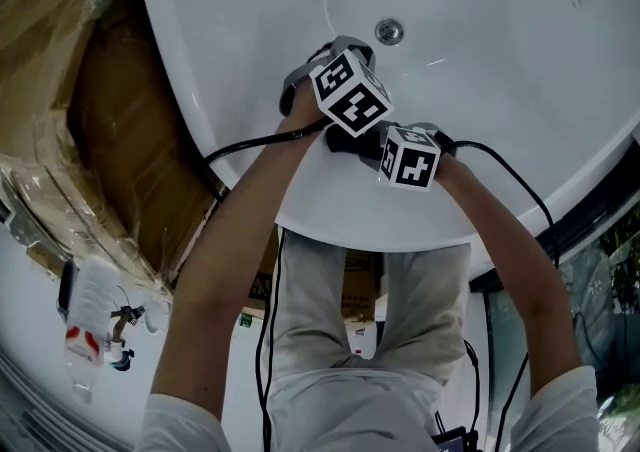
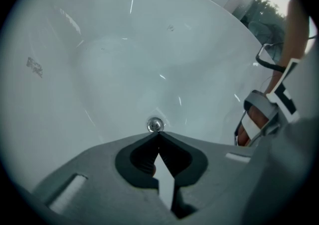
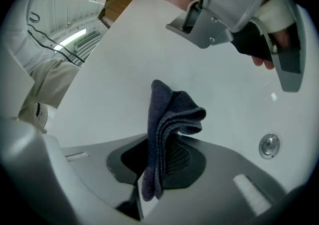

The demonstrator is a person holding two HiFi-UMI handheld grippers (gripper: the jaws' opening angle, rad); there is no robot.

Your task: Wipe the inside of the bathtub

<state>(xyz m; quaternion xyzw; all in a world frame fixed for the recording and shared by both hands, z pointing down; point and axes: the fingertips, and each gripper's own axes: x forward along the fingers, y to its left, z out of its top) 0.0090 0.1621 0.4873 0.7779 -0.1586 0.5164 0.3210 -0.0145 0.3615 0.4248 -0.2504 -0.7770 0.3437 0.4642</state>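
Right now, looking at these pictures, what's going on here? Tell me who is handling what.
A person leans over a white bathtub, holding a gripper in each hand. The right gripper is shut on a dark folded cloth, which sticks out past its jaws toward the tub's inner wall. The left gripper is shut with nothing in it, close beside the right one and aimed at the round metal fitting. Whether the cloth touches the tub can't be told.
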